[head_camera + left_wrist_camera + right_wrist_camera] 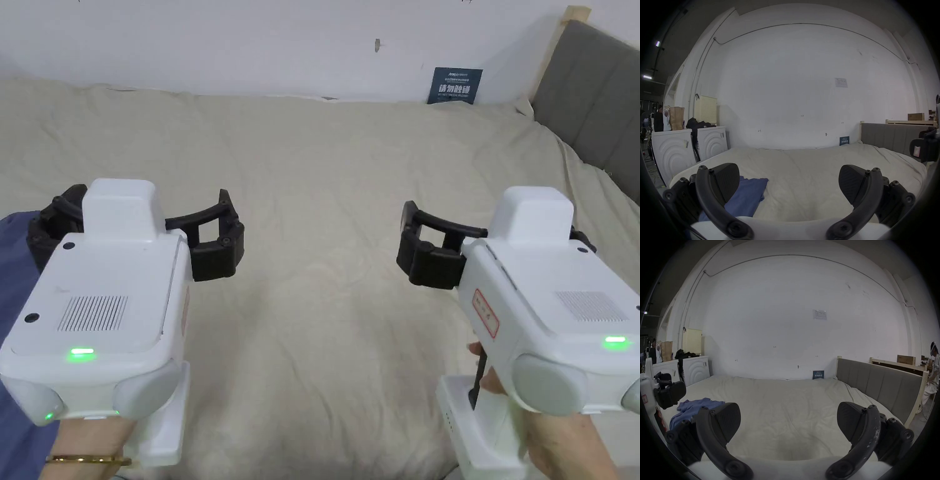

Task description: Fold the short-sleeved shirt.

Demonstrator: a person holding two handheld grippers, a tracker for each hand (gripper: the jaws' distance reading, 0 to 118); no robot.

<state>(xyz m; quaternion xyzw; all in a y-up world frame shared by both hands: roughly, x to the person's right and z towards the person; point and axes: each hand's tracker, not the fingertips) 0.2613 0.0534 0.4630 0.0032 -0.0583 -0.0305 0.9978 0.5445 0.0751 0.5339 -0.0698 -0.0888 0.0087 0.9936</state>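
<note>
Crumpled blue short-sleeved shirt (693, 408) at the cream-sheeted bed's (325, 187) left edge.
We hold left gripper (788, 186) and right gripper (788, 425) released, jaws empty; dark blue wall sign (455, 85) seems too blurred to read.

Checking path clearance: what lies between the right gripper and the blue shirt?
In the right gripper view, bare cream bedsheet separates the right gripper from the blue shirt; the left gripper hangs beside the shirt.

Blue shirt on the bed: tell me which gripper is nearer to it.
Left. The left gripper hangs right beside the blue shirt, which lies by its left jaw. The right gripper hangs well off to the shirt's right over bare bedsheet.
</note>
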